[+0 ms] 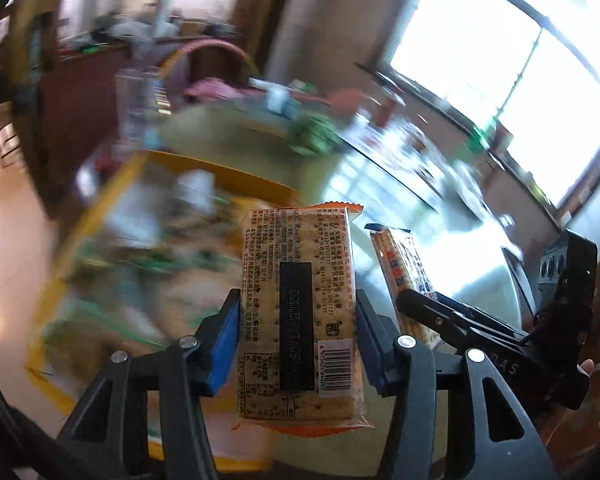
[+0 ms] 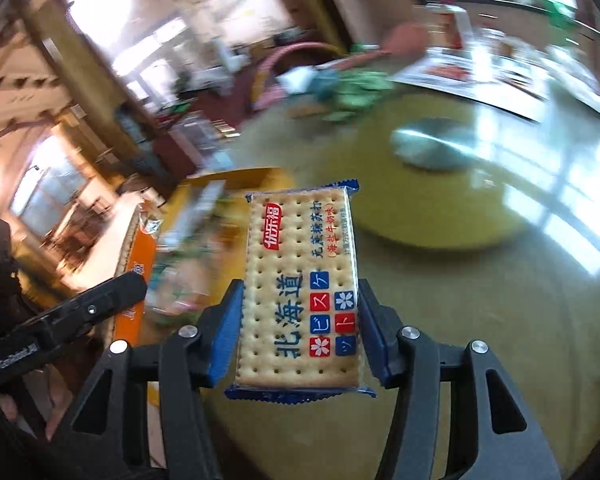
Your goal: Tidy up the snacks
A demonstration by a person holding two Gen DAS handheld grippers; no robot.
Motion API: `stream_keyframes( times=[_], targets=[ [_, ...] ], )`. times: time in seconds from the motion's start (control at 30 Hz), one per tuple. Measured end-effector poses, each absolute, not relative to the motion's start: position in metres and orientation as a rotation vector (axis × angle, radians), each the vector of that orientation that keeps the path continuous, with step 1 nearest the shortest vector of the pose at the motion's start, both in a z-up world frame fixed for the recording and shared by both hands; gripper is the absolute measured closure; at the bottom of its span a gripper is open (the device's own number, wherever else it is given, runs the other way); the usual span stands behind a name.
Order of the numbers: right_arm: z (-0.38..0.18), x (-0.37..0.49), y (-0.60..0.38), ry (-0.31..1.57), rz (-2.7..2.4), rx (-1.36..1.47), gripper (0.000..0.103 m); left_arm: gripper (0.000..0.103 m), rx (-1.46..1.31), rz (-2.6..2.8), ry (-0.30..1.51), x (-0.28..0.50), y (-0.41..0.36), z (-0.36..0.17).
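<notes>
My left hand-held gripper clamps an orange cracker pack by its sides; my right hand-held gripper pinches a blue cracker pack. Both hang above the table, beside the yellow box. Too tight a squeeze could crush the crackers; slick wrappers could slip.

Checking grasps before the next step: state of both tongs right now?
Left tongs: closed on the orange cracker pack.
Right tongs: closed on the blue cracker pack.
</notes>
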State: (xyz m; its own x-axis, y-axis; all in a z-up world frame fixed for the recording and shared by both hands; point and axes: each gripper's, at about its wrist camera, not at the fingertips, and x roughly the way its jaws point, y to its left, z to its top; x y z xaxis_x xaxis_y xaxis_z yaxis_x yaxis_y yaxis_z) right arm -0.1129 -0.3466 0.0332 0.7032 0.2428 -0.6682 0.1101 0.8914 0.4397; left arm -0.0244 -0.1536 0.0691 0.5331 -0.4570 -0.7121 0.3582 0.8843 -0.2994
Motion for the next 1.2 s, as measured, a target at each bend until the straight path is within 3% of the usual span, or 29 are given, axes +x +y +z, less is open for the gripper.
stream_keyframes(
  times=[0.23, 0.5, 0.57, 0.6, 0.67, 0.7, 0.93, 1.2],
  targets=[
    [0.031, -0.014, -0.269, 0.872, 0.165, 0.47, 0.047, 0.05, -0.161, -0.338, 0.918, 0.04, -0.076, 0.052],
    [-0.004, 0.044, -0.232, 0.97, 0.119, 0.471, 0.046, 0.05, -0.113, -0.34, 0.995, 0.07, -0.078, 0.016],
    [-0.006, 0.044, -0.232, 0.961, 0.093, 0.465, 0.044, 0.049, -0.12, -0.347, 1.01, 0.07, -0.069, 0.011],
    [-0.007, 0.043, -0.233, 0.958, 0.09, 0.464, 0.043, 0.043, -0.135, -0.359, 1.015, 0.068, -0.064, 0.009],
    [-0.005, 0.04, -0.236, 0.942, 0.106, 0.491, 0.029, 0.025, -0.168, -0.397, 1.035, 0.063, -0.06, 0.005],
    [-0.004, 0.037, -0.238, 0.928, 0.115, 0.505, 0.026, 0.023, -0.18, -0.417, 1.028, 0.061, -0.059, 0.005],
    [0.022, -0.021, -0.247, 0.807, 0.08, 0.547, 0.019, 0.02, -0.134, -0.395, 0.796, 0.003, -0.056, 0.03],
    [0.025, -0.101, -0.234, 0.736, 0.006, 0.526, 0.014, 0.02, -0.171, -0.363, 0.726, -0.064, -0.043, 0.03]
  ],
)
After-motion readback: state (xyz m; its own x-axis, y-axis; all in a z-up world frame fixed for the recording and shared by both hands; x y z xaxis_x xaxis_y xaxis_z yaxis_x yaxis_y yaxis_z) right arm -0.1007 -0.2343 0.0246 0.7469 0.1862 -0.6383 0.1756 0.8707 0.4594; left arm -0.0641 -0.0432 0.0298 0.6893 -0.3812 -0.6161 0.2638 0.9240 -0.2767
